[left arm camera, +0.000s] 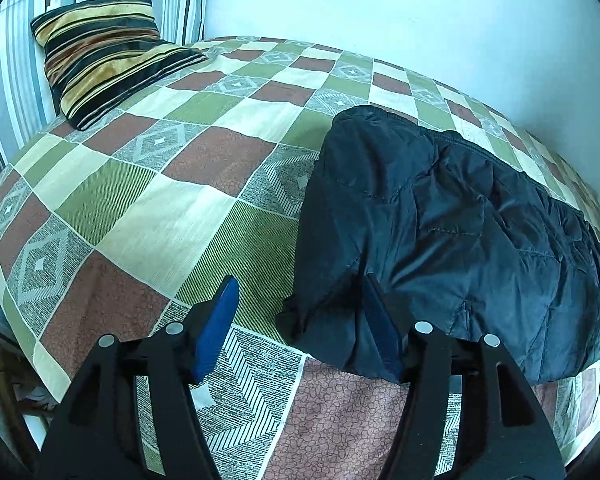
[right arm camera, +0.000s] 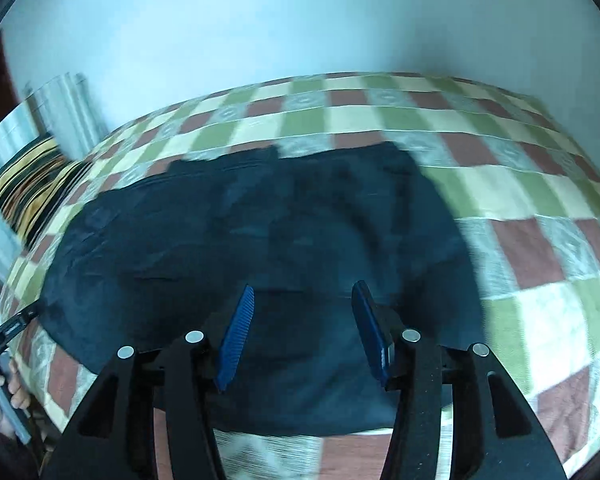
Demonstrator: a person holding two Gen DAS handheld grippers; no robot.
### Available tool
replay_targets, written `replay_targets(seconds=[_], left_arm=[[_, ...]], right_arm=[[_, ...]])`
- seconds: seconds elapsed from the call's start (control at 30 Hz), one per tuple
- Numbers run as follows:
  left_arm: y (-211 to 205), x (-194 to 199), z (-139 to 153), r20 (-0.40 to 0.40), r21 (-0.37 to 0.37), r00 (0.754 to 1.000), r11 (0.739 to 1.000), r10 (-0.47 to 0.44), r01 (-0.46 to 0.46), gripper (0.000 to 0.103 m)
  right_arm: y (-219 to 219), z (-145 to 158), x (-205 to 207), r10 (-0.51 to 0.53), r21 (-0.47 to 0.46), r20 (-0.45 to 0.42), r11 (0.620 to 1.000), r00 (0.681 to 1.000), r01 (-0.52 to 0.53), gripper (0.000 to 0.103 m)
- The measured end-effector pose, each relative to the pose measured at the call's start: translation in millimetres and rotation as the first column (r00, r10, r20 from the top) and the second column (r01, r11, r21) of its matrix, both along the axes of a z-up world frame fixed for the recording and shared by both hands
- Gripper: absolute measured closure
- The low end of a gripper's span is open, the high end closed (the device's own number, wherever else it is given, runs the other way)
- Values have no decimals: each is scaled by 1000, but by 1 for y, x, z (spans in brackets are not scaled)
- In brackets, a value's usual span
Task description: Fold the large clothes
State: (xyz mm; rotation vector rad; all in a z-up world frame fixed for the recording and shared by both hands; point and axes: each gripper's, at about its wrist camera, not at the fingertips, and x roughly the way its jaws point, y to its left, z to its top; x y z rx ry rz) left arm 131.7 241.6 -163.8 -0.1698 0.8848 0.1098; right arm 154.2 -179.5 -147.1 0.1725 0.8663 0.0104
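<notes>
Lying folded on the checked bedspread (left arm camera: 148, 216), the dark jacket (left arm camera: 452, 232) fills the right half of the left wrist view; the left gripper (left arm camera: 300, 300) stands apart over its near-left corner, gripping nothing. A striped cushion (left arm camera: 100, 56) sits far left. From the right wrist, blurred, the right gripper (right arm camera: 303, 300) hangs parted and empty above the jacket (right arm camera: 260, 240).

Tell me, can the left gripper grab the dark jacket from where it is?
Probably yes. The left gripper is open right at the near corner of the jacket, and nothing lies between them on the bed cover.
</notes>
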Motion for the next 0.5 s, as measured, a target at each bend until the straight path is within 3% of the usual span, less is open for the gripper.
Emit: replay_targets(seconds=[0.17, 0.43, 0.5], left_arm=[[2, 4, -3, -13, 0, 1000, 1000, 3, -3, 40], [-12, 6, 5, 1, 152, 1000, 988, 6, -6, 40], [-11, 8, 5, -1, 161, 1000, 987, 1, -1, 40]], right_arm=[[46, 0, 26, 90, 0, -2, 996, 996, -90, 60], [95, -17, 57, 144, -9, -51, 989, 988, -145, 65], [102, -26, 62, 139, -14, -76, 990, 987, -141, 65]])
